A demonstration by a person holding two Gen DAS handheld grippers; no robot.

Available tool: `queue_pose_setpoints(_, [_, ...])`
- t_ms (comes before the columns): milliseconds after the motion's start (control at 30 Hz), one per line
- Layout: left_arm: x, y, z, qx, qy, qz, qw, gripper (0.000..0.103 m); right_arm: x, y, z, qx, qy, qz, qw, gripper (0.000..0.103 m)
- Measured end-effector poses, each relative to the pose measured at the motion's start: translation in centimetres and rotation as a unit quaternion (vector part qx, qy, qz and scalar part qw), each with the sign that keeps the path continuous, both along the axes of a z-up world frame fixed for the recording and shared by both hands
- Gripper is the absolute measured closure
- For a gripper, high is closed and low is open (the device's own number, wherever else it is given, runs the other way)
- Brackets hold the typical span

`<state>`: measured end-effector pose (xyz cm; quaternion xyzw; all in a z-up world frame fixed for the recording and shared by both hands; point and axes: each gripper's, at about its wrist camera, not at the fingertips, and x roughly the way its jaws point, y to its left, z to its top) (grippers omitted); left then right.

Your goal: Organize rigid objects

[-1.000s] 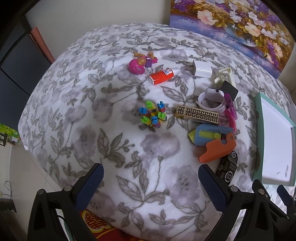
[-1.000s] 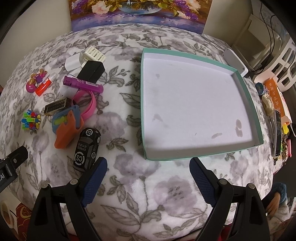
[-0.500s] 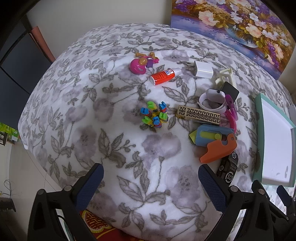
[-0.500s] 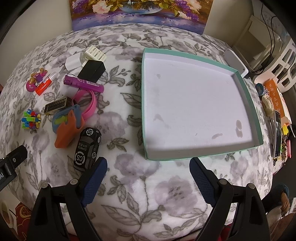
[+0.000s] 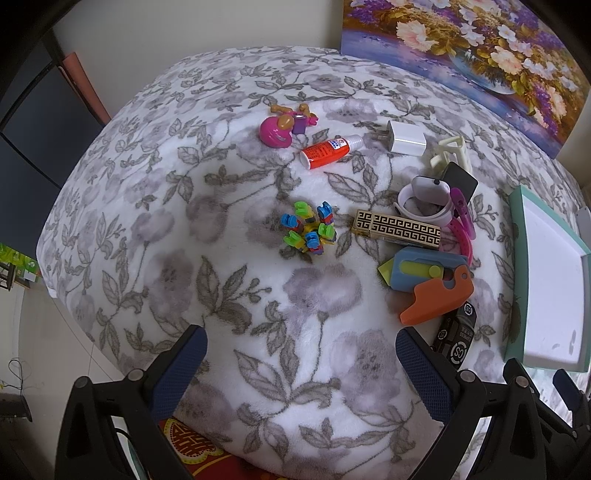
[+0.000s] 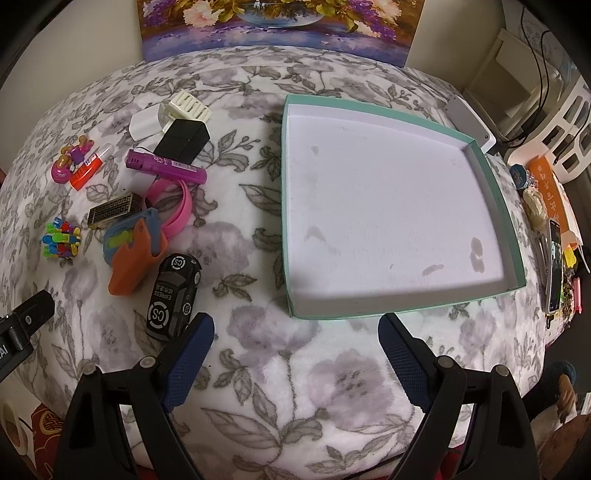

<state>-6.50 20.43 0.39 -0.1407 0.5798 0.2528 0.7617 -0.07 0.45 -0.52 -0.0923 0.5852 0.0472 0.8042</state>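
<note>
A shallow green box (image 6: 511,236) with a white floor lies on the flowered blanket; its edge shows in the left wrist view as the green box (image 5: 517,258). To its left lie a black toy car (image 6: 173,297), an orange-and-blue toy (image 6: 133,245), a gold patterned lighter (image 6: 114,214), a purple lighter (image 6: 166,168), a pink strap (image 6: 179,210), a multicoloured block cluster (image 5: 308,232), a red glue tube (image 5: 328,151) and a pink duck toy (image 5: 277,129). My left gripper (image 5: 301,345) is open above bare blanket. My right gripper (image 6: 297,332) is open, just before the box's near wall.
A white charger (image 5: 404,138), a cream plug (image 6: 188,105) and a black block (image 6: 183,140) lie at the back of the pile. A flower painting (image 6: 280,26) leans behind the bed. Cluttered shelves (image 6: 554,206) stand to the right. The bed's edge drops off at the left.
Both grippers have barely moved; the left view has drifted slightly, so the objects sit a little lower and further right. Nothing was picked up or let go.
</note>
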Motion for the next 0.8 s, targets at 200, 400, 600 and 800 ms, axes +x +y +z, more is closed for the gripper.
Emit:
queue_pose_setpoints(200, [0.0, 0.0, 0.0, 0.0, 0.0, 0.0, 1.0, 0.0, 0.0, 0.0, -0.1, 0.004, 0.0, 0.002, 1.0, 0.012])
queue_pose_setpoints(400, [0.0, 0.1, 0.0, -0.001, 0.0, 0.001, 1.0, 0.0, 0.1, 0.3, -0.1, 0.005, 0.002, 0.003, 1.0, 0.012])
queue_pose_setpoints(600, [-0.1, 1.4, 0.1, -0.011, -0.004, 0.014, 0.9998, 0.0, 0.1, 1.2, 0.9, 0.032, -0.013, 0.019, 0.999, 0.012])
queue_pose_setpoints(800, [-0.1, 4.2, 1.1, -0.021, -0.019, 0.044, 0.9986, 0.0, 0.3, 3.0, 2.0, 0.064, -0.036, 0.047, 0.996, 0.012])
